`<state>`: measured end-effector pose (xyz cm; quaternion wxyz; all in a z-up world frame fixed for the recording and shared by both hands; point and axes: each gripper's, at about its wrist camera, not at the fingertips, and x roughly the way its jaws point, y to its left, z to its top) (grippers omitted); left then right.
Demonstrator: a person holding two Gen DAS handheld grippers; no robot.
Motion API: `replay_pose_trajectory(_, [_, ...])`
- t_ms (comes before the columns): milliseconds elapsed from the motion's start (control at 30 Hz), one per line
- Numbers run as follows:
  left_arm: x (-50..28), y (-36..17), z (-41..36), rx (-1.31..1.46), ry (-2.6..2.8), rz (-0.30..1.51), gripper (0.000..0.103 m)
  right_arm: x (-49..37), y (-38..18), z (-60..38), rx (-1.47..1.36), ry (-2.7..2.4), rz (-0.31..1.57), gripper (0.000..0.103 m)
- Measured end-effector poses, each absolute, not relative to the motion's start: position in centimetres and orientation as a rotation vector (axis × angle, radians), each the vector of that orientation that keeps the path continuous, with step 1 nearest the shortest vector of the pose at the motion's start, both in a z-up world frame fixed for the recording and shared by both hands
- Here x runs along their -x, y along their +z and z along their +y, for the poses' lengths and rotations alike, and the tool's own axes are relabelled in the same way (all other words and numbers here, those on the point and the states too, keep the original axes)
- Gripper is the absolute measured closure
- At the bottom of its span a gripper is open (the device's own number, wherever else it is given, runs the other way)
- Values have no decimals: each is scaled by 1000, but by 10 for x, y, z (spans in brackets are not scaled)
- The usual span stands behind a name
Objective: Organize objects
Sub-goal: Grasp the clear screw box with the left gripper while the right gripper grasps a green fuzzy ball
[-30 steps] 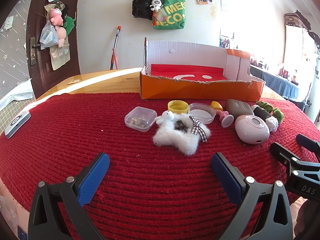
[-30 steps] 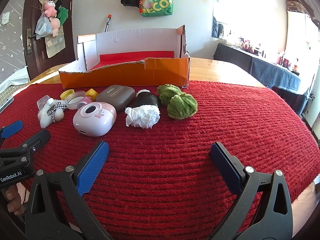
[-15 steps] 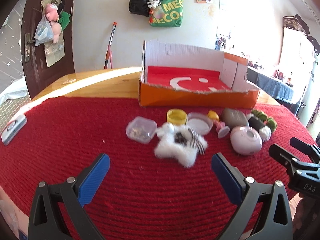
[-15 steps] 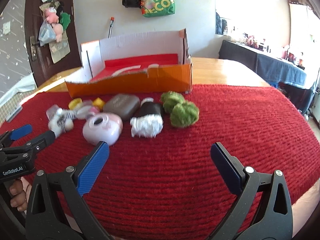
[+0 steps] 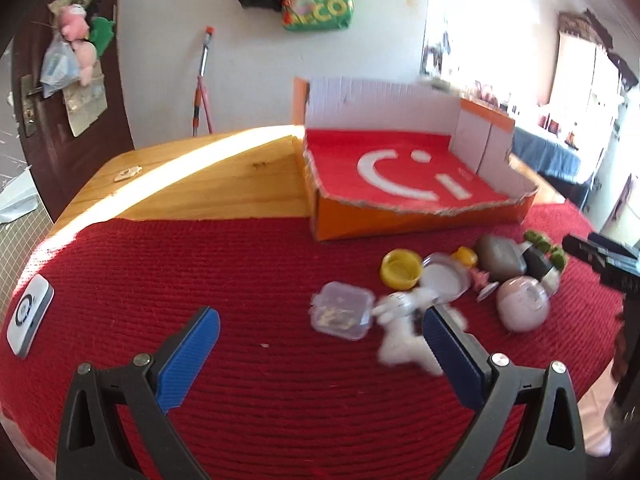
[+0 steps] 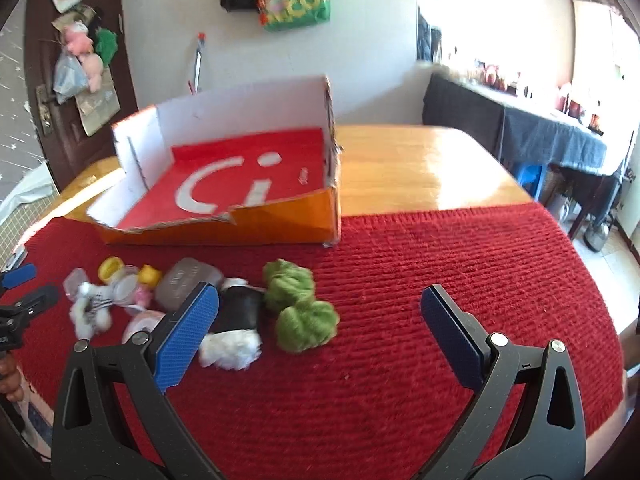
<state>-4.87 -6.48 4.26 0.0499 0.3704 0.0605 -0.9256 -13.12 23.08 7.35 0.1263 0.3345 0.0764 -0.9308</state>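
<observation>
Jaws of left gripper (image 5: 320,338) and right gripper (image 6: 319,314) spread wide, empty | toys (image 6: 304,312) clustered mid-counter (image 6: 420,184), just before box (image 6: 224,232) | box bare, presumably for collecting them

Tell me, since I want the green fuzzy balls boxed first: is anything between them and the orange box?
Nothing visible. Only bare red cloth lies between the green fuzzy balls and the orange box, whose torn front wall is low. The right gripper, open, hangs near them.
</observation>
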Motion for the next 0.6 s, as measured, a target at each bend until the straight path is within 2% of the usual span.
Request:
replay_pose_trajectory(167, [57,35,-84,-1195,-2734,159,0,155,64,235,-1083,-2673,197,0])
replay_pose_trajectory(433, [72,26,-89,-1329,-2780,129,0,172,53,232,-1173,-2625,286,0])
replay_pose_trajectory(600, [79,25,-79,-1348,-2800,24,1,177,50,231,-1196,-2604,293,0])
